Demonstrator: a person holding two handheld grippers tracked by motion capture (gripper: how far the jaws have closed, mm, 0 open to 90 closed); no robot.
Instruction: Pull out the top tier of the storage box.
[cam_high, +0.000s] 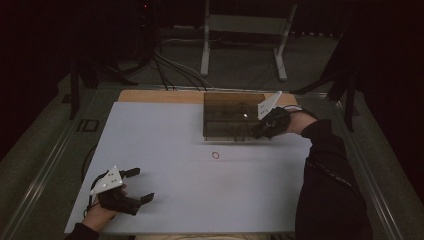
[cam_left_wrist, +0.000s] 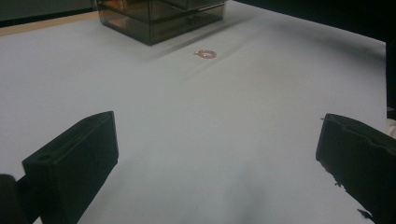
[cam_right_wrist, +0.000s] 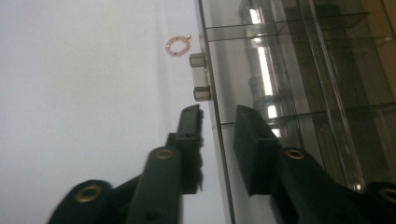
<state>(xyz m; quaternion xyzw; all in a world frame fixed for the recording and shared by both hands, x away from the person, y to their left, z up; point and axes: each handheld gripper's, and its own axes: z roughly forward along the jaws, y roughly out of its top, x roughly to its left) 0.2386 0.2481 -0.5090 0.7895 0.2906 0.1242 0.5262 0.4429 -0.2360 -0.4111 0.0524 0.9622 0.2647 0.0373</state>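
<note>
Smoked-plastic box (cam_high: 232, 116): a translucent brown drawer organiser is being seen at the far right-centre of the table, its long axis running across the table from left to right and its drawer fronts facing the person.
Drawer knob (cam_right_wrist: 201, 77): a small clear knob is being shown on the near front wall of the box, sticking out toward the person's side.
Right gripper (cam_high: 259, 131): it is being held at the box's near right corner; in the right gripper view (cam_right_wrist: 218, 116) the front wall's edge is lying between the jaws just short of the knob, and the jaws are being kept narrowly apart, with no pad seen pressing on the wall.
Left gripper (cam_high: 138, 185): it is being rested near the front left edge of the table, well apart from the box, its jaws standing wide with nothing between them.
Ring (cam_high: 215, 155): a small reddish loop is lying flat on the sheet, just in front of the box.
Table sheet (cam_high: 165, 150): a pale sheet is covering the wooden top.
</note>
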